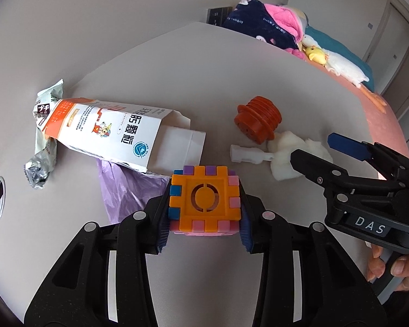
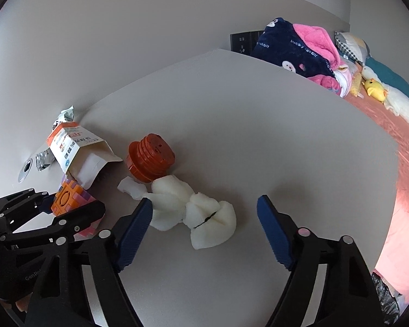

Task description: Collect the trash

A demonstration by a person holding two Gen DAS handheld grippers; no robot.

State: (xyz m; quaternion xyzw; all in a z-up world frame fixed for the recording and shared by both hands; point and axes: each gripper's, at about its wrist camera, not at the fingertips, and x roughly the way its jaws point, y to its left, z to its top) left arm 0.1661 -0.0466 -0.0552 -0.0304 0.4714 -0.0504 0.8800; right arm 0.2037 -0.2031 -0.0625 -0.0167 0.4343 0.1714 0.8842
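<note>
Left claw clamped on the colourful block cube, right over the counter.
Right claw spread wide around the white tissue wad, just right of the cube; open carton behind it.

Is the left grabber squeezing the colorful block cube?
Touching. In the left wrist view both blue pads of the left gripper press against the sides of the block cube.

The right gripper is showing "DAS" on its body; the navy blanket is reading "lucky rabbit" (repeated, upside down).
</note>
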